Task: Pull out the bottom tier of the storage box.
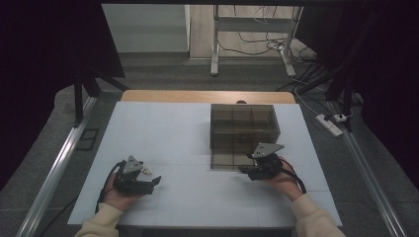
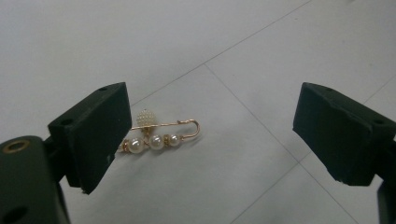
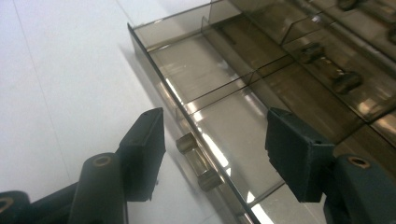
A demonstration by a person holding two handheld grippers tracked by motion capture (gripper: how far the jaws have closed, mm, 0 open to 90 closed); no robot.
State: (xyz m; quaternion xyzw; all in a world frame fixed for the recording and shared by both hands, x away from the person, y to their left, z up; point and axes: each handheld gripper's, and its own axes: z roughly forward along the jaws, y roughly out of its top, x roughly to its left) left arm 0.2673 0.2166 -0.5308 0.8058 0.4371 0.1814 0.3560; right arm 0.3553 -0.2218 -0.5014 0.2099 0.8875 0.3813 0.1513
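Smoked clear plastic makes up the drawer box (image 1: pixel 243 132) that stands on the white bench (image 1: pixel 163 133), and its lowest drawer (image 3: pixel 219 93) is pulled out toward the right tool (image 1: pixel 258 166). That tool's jaws stand apart on either side of the drawer front, with the small knob handle (image 3: pixel 198 160) between them and nearer the left jaw; neither pad presses on it. The drawer's near compartments look empty.

Well off to the other side, the left tool (image 1: pixel 146 178) hovers low over the bench with its jaws wide apart. A gold pearl brooch (image 2: pixel 159 133) lies flat just ahead of its left jaw, off centre in the gap and untouched.

Judging from this, the drawer is open and ready, and the step in hand is picking up the brooch. The next move calls for shifting the left tool so the pin sits midway between the pads, lowering until they nearly meet the bench, then closing gently across the thin pin.
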